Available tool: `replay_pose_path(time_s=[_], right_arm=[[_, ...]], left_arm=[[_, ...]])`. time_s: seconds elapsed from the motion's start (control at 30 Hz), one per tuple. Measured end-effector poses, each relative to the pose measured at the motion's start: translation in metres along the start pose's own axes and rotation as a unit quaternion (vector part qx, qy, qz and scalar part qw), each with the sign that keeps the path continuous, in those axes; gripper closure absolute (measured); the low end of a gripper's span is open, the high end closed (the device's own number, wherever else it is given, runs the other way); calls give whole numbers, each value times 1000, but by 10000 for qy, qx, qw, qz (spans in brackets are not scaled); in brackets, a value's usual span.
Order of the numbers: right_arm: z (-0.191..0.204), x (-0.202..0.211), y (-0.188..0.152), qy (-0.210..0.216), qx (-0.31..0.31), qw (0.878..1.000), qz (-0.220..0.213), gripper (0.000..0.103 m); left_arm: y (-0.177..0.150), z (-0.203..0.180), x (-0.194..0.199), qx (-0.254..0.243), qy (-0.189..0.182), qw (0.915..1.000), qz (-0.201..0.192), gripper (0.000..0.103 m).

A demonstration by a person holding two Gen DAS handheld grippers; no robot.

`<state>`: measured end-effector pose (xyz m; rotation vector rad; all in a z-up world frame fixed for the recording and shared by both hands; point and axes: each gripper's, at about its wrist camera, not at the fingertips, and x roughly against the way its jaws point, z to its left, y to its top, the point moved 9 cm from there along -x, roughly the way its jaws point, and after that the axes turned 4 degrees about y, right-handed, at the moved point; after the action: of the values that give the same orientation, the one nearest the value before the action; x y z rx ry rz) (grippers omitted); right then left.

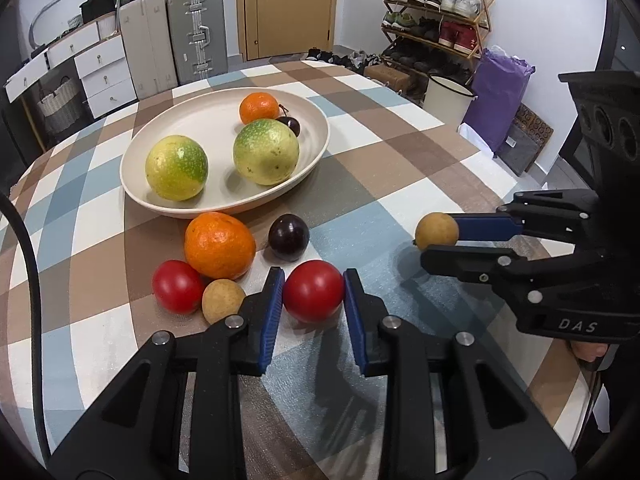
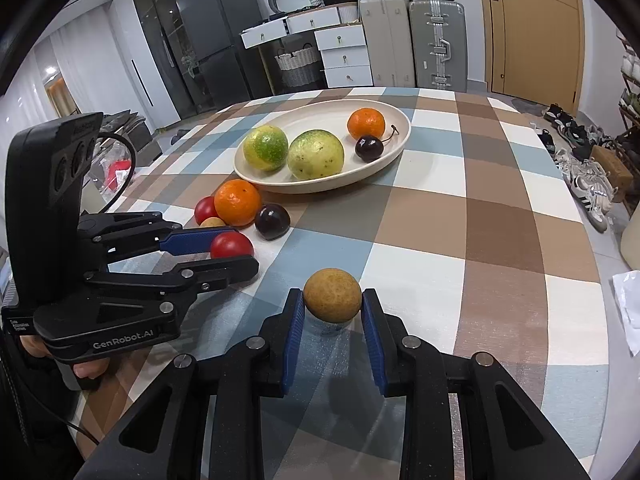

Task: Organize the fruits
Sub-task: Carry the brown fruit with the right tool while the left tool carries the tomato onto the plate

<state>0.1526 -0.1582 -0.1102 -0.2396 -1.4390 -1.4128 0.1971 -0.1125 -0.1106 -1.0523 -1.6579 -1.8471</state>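
A cream oval plate (image 1: 168, 204) (image 2: 396, 148) holds two green-yellow fruits (image 1: 266, 151), a small orange (image 1: 259, 107) and a dark cherry (image 2: 369, 147). On the cloth in front lie a large orange (image 1: 219, 245), a dark plum (image 1: 288, 237), a red tomato (image 1: 177, 286) and a tan longan (image 1: 223, 300). My left gripper (image 1: 314, 292) is shut on a second red tomato (image 1: 314, 291) (image 2: 231, 245). My right gripper (image 2: 333, 300) is shut on a tan round longan (image 2: 333, 295) (image 1: 437, 230), just above the cloth.
The round table has a checked cloth (image 2: 460, 216). Suitcases (image 1: 196, 32), drawers and a door stand behind it. A shoe rack (image 1: 432, 12), a white bucket (image 1: 448, 96) and a purple bag are on the floor to the right.
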Motion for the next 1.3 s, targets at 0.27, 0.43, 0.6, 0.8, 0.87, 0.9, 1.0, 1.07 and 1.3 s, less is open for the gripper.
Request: replay_pose_path(time_s=[0.27,0.43,0.6,0.8,0.87,0.9,1.0,1.07,1.3], right_arm=[[-1,2,4,-54,24,10000,-39,73],[1,8,11,-77,50,9999,-125,73],[3,14,18,-115,72,9997,-223,73],[2,19,30,-156,54,9993,-340,73],[3,21,35,-159,60,9991,-386,73],[4,23,38,-158,63,9990,-412,73],[4,25,47,-152,77,9986,-502,73],[5,27,54,-150,83,9982,-570,73],[0,25,80,-130,33,9969,-780,73]], left_arm=[[8,3,13,123,-62,9996,-240,76],[13,10,24,260,-62,9988,-418,76],[17,19,36,418,-88,9973,-596,76],[24,34,50,603,-61,9949,-801,76],[27,42,56,666,-18,9940,-873,76],[29,44,58,691,1,9935,-905,76],[36,53,63,749,63,9922,-998,76],[42,60,66,791,113,9910,-1070,76],[57,76,67,916,229,9876,-1257,76]])
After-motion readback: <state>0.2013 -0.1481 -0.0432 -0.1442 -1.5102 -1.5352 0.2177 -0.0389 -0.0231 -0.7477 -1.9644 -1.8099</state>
